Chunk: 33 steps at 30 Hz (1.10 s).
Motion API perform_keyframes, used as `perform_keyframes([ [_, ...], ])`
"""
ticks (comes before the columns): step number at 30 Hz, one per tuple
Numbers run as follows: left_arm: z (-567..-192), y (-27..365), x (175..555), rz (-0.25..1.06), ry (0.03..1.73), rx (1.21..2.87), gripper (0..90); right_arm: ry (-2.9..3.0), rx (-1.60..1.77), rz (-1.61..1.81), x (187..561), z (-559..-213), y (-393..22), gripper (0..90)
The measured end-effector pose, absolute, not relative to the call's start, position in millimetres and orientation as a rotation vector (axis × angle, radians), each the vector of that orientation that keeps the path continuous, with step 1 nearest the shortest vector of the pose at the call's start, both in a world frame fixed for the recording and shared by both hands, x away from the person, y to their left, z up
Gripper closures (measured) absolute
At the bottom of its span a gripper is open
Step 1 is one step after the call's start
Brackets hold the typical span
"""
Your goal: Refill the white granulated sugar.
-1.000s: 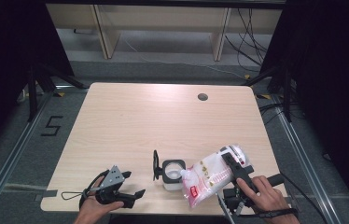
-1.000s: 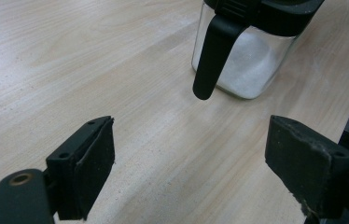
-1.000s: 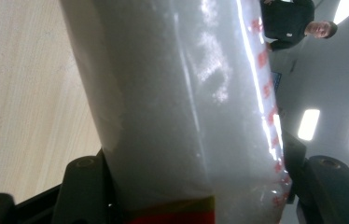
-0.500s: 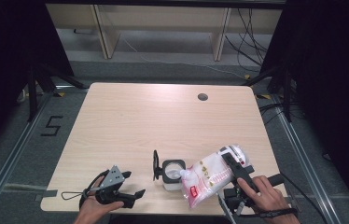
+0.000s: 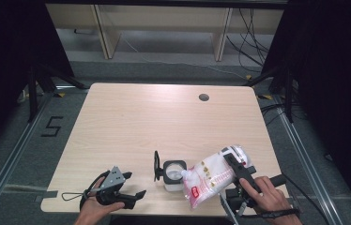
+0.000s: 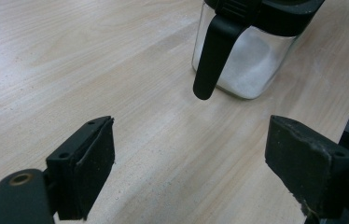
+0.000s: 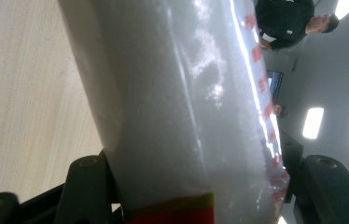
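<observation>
Near the bench's [image 5: 131,117] front edge, my right claw [image 5: 232,164] clamps the bag [image 5: 209,180], tilted to pour into the jar [image 5: 173,174]; my left claw [image 5: 133,187] waits wide open, empty.

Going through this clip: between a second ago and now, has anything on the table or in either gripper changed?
Nothing has visibly changed. The right gripper still clamps the bag of white granules, tilted with its corner over the open jar. The left gripper still rests open at the table's near edge, holding nothing. The jar and its flipped-up lid stand where they were.
</observation>
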State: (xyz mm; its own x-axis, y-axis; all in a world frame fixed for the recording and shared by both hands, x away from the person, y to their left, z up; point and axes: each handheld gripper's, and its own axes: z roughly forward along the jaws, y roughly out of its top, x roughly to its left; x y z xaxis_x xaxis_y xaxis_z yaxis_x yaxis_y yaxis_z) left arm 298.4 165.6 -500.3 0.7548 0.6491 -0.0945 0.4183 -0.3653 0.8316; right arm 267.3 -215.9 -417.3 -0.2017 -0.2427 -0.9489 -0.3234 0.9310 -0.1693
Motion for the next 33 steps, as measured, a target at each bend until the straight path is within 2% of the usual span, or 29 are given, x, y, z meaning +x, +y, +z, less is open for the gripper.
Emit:
perform_keyframes([
  [33, -500.5, 164.6, 297.2, 0.302, 0.831, 1.988, 15.3, 1.815, -0.407, 0.023, 269.5, -424.7, -216.9, 45.1],
])
